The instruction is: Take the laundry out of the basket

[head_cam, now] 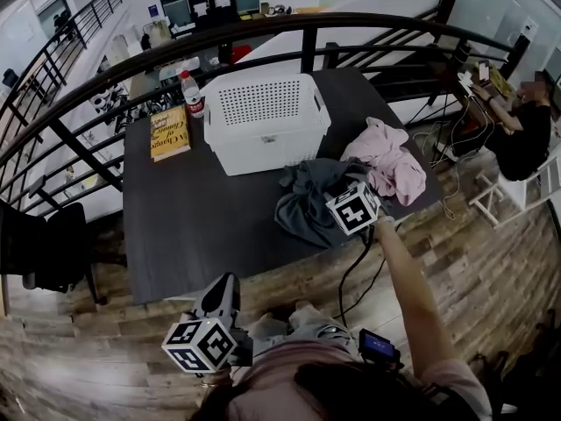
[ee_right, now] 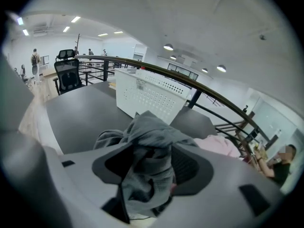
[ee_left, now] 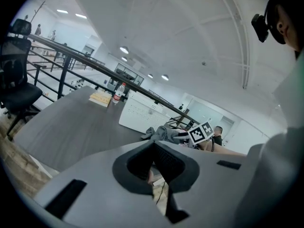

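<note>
Laundry lies outside the white basket [head_cam: 263,153], in two pieces on the dark table [head_cam: 193,226]. The grey garment [head_cam: 307,202] is crumpled in a heap just on the near side of the basket's right corner, close to the near edge of the table. The pink garment [head_cam: 386,160] lies to the right of the basket, near the right edge of the table, and it touches the grey one.

The right gripper [ee_right: 148,172] points down into the grey heap. Its jaws stand spread apart, and a fold of the grey garment fills the gap between them and hangs down there. The cloth looks loose and the pads do not seem to squeeze it. The right marker cube [head_cam: 355,207] sits over the right side of the grey heap, and the person's bare forearm runs from it toward the near side.

The left gripper [head_cam: 224,286] is held well apart from the laundry, off the near edge of the table and above the wooden floor [head_cam: 105,349]. Its jaws are pressed together and there is nothing between them. It points toward the table.

The basket stands upright in the far middle part of the table. To its left a yellow book [head_cam: 169,132] lies flat, and a bottle [head_cam: 193,95] with a red cap stands between the book and the basket. A black curved railing [head_cam: 307,33] runs behind the far side of the table. Another person [head_cam: 521,125] sits at the far right.
</note>
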The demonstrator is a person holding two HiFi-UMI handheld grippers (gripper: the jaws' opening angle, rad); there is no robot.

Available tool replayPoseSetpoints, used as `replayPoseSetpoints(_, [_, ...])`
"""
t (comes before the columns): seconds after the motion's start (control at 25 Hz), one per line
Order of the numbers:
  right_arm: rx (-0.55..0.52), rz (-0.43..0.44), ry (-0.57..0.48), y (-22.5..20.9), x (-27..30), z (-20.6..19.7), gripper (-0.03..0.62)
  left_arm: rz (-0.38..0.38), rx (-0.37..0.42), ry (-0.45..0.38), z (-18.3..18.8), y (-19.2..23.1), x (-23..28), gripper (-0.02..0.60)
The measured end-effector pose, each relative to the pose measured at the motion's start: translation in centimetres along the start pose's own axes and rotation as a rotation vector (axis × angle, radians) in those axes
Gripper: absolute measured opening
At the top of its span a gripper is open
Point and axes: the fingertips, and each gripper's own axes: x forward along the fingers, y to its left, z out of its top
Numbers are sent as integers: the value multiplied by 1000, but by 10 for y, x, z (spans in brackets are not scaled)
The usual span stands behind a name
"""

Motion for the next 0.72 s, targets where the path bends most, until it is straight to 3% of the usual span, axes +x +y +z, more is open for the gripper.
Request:
replayPoseSetpoints(0.28, [63, -35, -5, 3, -25, -15, 261, -66, 30, 27, 1, -5, -3, -3])
replayPoseSetpoints(0.48, [161, -79, -68, 8, -52, -16, 259, -119, 54, 51, 1, -4, -5, -3])
replayPoseSetpoints(0.72, [270, -145, -144, 20, -90, -17, 208, -164, 81, 98, -7, 4, -18, -3])
